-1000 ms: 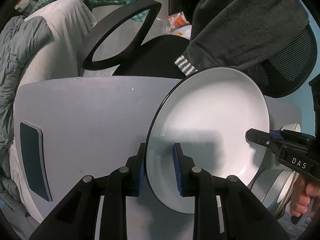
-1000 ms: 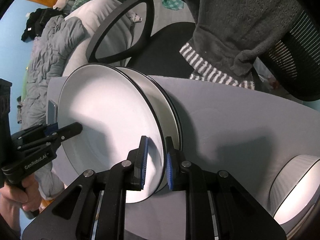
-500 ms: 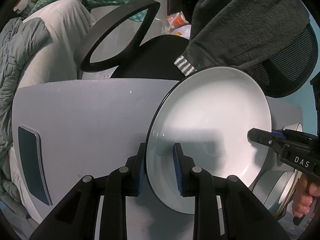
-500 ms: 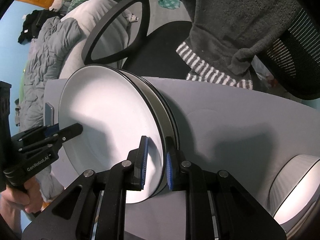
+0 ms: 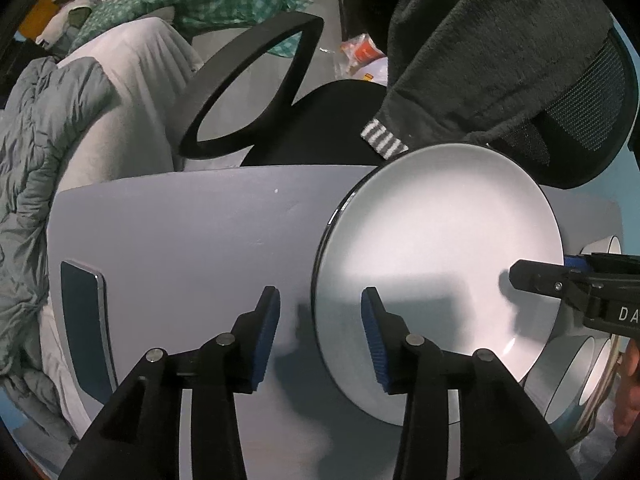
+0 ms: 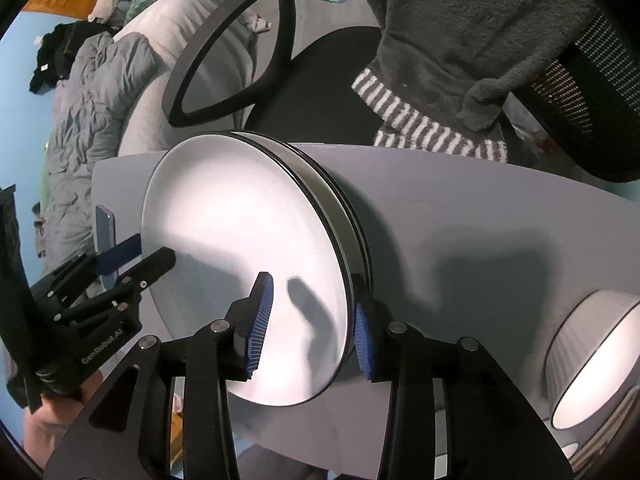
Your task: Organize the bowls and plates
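A stack of white plates with black rims (image 6: pixel 240 248) lies on the grey table (image 6: pixel 460 216); it also shows in the left wrist view (image 5: pixel 440 264). My left gripper (image 5: pixel 320 336) is open, its jaws apart on either side of the top plate's near rim. My right gripper (image 6: pixel 314 324) is open, its jaws wide around the opposite rim of the stack. White bowls (image 6: pixel 596 356) sit at the table's right end; they also show in the left wrist view (image 5: pixel 580 376).
A phone (image 5: pixel 84 320) lies on the table's left end. A black office chair (image 5: pixel 320 120) with a grey garment (image 5: pixel 480 48) stands behind the table. A bed with grey bedding (image 5: pixel 52 160) is to the left.
Both grippers opened and let go of the top plate, which now rests on the stack.
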`<state>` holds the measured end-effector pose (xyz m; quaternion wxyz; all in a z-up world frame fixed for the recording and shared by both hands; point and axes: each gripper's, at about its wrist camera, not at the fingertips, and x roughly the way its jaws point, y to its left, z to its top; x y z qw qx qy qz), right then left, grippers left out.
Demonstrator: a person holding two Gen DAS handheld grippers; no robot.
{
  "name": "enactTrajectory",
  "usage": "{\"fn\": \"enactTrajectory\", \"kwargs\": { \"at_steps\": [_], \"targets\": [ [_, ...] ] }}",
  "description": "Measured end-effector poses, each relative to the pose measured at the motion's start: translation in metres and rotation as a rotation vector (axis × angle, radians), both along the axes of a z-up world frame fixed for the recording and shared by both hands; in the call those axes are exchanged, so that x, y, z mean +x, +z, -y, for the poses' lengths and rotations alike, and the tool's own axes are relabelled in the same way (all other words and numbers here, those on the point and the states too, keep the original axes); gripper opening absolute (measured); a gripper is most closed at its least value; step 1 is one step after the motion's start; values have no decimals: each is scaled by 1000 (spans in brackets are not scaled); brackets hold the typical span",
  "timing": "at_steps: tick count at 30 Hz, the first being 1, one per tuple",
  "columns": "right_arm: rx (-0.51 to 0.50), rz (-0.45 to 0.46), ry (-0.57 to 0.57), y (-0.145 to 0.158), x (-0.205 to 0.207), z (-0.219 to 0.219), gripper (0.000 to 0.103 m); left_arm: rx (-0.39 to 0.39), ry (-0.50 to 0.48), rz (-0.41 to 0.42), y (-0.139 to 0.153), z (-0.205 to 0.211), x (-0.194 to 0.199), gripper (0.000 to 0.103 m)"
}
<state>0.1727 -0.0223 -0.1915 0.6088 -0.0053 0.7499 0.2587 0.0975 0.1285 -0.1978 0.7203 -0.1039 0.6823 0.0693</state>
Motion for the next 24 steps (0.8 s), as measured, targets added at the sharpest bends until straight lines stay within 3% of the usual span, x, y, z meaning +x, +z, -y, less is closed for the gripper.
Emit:
{"fn": "enactTrajectory", "kwargs": {
  "at_steps": [10,20,22,24],
  "targets": [
    [-45,-1,-30,4,-5,-2,43,-19,41,27,16,-6,-11,45],
    [-74,25,-40,12,-13,-2,49,-53,86,82,41,-7,-27,53],
    [-101,36,-41,14,-14,-2,60,-62,92,94,45,-6,-31,53],
    [-122,63,-44,18,-16,0,62,-68,97,100,49,-6,-34,53]
  ]
}}
